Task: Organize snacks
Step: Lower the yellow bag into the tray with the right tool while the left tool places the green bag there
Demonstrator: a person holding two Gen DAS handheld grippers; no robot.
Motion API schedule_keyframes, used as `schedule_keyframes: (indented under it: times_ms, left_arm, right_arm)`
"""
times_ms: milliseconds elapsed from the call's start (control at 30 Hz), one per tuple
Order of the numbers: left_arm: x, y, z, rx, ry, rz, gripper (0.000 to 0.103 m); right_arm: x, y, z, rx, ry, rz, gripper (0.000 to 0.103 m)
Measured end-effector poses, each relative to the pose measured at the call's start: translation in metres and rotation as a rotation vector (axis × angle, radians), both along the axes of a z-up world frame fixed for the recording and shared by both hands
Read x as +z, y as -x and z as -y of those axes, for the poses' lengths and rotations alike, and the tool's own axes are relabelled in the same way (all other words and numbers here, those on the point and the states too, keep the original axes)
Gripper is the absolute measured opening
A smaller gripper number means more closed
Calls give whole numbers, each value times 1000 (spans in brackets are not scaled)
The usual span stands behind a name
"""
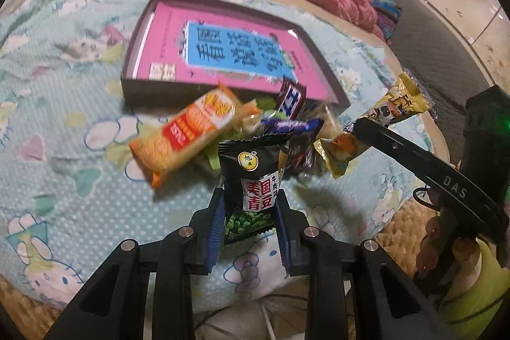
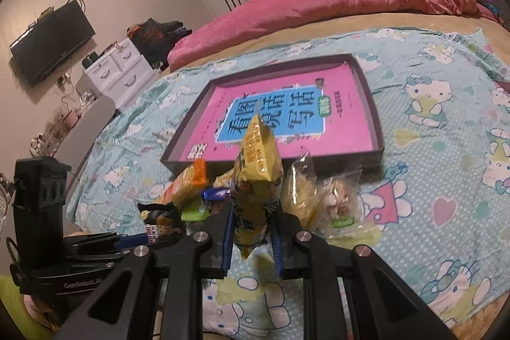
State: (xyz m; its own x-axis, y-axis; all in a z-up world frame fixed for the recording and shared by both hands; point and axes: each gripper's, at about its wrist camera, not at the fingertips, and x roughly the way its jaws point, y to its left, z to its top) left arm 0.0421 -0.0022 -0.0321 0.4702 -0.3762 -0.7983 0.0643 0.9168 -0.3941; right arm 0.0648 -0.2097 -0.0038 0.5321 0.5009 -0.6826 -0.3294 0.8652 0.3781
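Observation:
My left gripper (image 1: 250, 196) is shut on a black green-pea packet (image 1: 255, 161), lifted upright above the snack pile. My right gripper (image 2: 255, 209) is shut on a yellow snack packet (image 2: 258, 158), also raised off the bed. Each gripper shows in the other's view: the right gripper (image 1: 361, 129) with the yellow packet (image 1: 395, 107), and the left gripper (image 2: 127, 239) with the black packet (image 2: 156, 219). Beyond the pile lies a dark shallow tray (image 1: 178, 88) (image 2: 334, 161) holding a pink and blue book (image 1: 223, 53) (image 2: 277, 113).
Loose snacks lie in front of the tray: an orange packet (image 1: 188, 129), blue wrappers (image 1: 290, 126), clear bags (image 2: 318, 196). All rest on a cartoon-print bedsheet (image 2: 430, 148). A pink quilt (image 2: 318, 2) is bunched behind. White drawers (image 2: 118, 72) stand off the bed.

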Motion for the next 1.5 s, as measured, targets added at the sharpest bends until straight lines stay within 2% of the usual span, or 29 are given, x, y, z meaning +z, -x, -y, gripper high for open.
schedule_keyframes:
  times_ms: [267, 467, 667, 1133, 1500]
  left_arm:
    - [23, 1, -16, 40, 2, 52, 31]
    - [29, -11, -30, 90, -7, 73, 31]
    - [34, -24, -39, 122, -2, 91, 31]
    - [31, -57, -52, 195, -15, 114, 31]
    - [19, -85, -51, 213, -15, 99, 31]
  right_arm:
    - [10, -9, 11, -32, -15, 30, 20]
    - [18, -23, 19, -67, 10, 68, 20]
    - [19, -37, 32, -122, 4, 64, 20]
    - [15, -56, 39, -184, 106, 107, 20]
    - [6, -73, 40, -201, 116, 99, 20]
